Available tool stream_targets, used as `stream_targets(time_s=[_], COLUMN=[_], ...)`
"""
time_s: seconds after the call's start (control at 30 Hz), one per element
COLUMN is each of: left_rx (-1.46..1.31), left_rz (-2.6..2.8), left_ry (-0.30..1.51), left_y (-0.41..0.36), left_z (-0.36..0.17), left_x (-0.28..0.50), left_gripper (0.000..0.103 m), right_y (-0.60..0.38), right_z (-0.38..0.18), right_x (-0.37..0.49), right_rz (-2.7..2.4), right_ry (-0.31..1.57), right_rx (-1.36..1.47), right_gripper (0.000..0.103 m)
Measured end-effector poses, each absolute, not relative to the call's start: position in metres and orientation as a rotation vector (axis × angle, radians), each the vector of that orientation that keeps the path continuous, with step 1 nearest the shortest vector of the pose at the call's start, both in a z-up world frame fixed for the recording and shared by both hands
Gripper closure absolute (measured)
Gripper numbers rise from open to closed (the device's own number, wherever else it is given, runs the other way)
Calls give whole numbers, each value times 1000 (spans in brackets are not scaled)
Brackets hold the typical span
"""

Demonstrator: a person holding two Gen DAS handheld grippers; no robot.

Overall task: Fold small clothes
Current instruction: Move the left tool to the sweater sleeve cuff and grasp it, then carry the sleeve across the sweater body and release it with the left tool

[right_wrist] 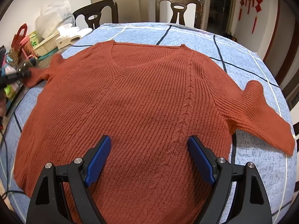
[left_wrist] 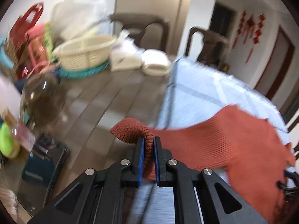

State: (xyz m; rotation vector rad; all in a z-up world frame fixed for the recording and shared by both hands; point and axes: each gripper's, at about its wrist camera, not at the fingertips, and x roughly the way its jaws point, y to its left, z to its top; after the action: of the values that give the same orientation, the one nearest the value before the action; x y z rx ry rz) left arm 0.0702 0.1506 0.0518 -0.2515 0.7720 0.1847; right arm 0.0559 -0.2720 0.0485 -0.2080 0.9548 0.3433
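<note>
A rust-red knitted V-neck sweater (right_wrist: pixel 142 100) lies spread face up on a blue checked cloth (right_wrist: pixel 196 35). My right gripper (right_wrist: pixel 149 140) hangs open over the sweater's lower body and holds nothing. My left gripper (left_wrist: pixel 149 141) is shut on the cuff of the sweater's left sleeve (left_wrist: pixel 134 130) and holds it raised near the table's left side; the left wrist view is blurred by motion. The left gripper (right_wrist: pixel 20 74) also shows in the right wrist view at the sleeve's end. The right sleeve (right_wrist: pixel 261 112) lies flat, stretched out to the right.
The left side of the table holds a cream basket (left_wrist: pixel 84 54), a red bag (left_wrist: pixel 24 28), a glass jar (left_wrist: pixel 43 97), a tissue box (right_wrist: pixel 65 37) and small clutter. Two dark wooden chairs (right_wrist: pixel 179 9) stand behind the table. A black cable (right_wrist: pixel 5 140) runs along the left edge.
</note>
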Motion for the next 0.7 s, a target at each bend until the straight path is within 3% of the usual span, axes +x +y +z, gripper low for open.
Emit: stream_targets(time_s=[0.27,0.5,0.7], left_rx=[-249,-296,-310], left_rz=[-119,-391,-491], left_ry=[702,816,896], left_y=[64,-18,-52], left_z=[103,76,59], left_x=[102,156,150], left_gripper=[91,90,84], right_y=[-270,-271,-271], right_z=[46,45,45], right_x=[54,54,53], right_rz=[335,339,343], right_ry=[934,927,928], right_rx=[-224,-220,-219], right_gripper=[18,18,18])
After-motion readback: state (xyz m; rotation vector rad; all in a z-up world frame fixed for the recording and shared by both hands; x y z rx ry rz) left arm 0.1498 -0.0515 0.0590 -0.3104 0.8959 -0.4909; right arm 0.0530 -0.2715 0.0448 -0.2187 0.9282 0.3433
